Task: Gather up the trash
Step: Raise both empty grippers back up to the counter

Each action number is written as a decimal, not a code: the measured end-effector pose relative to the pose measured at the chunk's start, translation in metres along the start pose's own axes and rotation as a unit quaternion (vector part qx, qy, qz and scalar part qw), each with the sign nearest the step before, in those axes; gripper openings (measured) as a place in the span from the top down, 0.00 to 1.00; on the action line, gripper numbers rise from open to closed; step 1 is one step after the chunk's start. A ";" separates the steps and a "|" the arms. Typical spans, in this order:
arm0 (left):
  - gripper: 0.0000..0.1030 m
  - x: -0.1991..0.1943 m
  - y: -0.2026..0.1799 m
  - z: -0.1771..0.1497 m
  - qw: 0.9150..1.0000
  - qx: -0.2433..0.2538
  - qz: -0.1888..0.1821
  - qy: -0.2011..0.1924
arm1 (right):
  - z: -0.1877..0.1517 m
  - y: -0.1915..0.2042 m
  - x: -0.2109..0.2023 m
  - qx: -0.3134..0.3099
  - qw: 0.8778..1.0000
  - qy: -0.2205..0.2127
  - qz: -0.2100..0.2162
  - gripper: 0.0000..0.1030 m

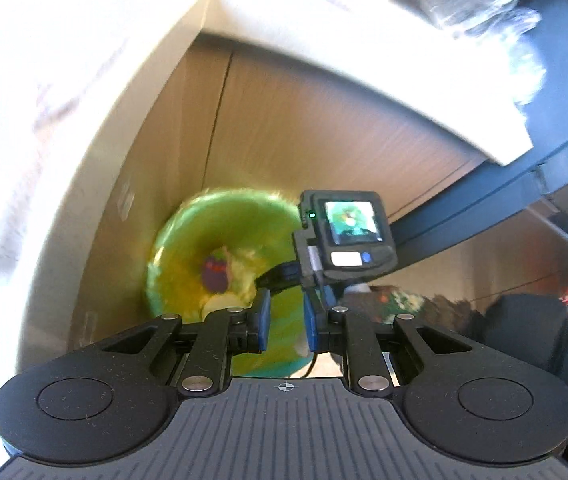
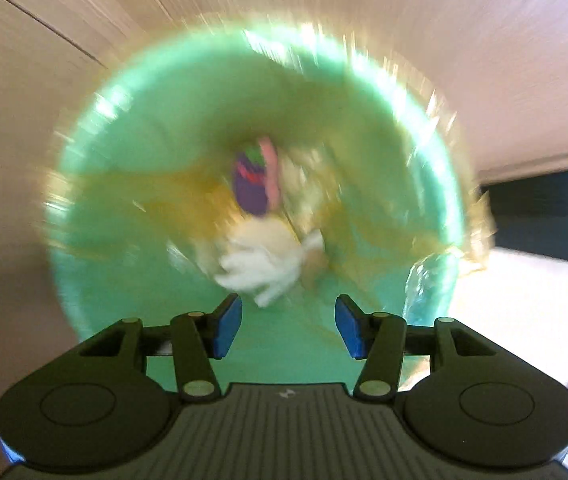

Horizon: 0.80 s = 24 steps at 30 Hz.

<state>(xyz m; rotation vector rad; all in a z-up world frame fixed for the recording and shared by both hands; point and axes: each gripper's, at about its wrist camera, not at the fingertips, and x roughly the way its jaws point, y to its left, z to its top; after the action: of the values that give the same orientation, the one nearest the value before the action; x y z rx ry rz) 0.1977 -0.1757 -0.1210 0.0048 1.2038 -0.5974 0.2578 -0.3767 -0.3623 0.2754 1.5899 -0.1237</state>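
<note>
Wood-grain cabinet [image 1: 304, 128] (white countertop [image 1: 84, 80])

We saw the green bin [image 2: 260, 184] ahead of the jaws smeared by motion blur; the countertop [image 1: 64, 80] above was overexposed.

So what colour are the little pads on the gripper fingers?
Blue. The pads show best in the right wrist view, in front of the green bin.

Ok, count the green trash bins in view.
1: a round green plastic trash bin, lined and holding blurred trash, directly ahead of the open right gripper; it also shows beyond the left gripper. Others may be out of view.
</note>
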 end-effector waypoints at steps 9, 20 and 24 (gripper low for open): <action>0.80 -0.082 0.022 -0.002 0.991 -0.008 -0.033 -0.128 | -0.024 0.033 -0.183 -0.027 0.977 -0.206 0.053 0.49; 0.80 -0.189 0.153 -0.019 0.926 -0.132 0.156 -0.317 | -0.062 0.098 -0.312 -0.117 0.920 -0.363 0.092 0.38; 0.80 -0.191 0.197 -0.021 0.918 -0.186 0.189 -0.294 | -0.076 0.120 -0.324 -0.151 0.911 -0.375 0.083 0.38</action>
<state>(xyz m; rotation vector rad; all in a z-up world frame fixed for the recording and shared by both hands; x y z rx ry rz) 0.2221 0.0797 -0.0219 -0.2449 0.6813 -0.0061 0.2197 -0.2740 -0.0257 0.0947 0.7967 0.1398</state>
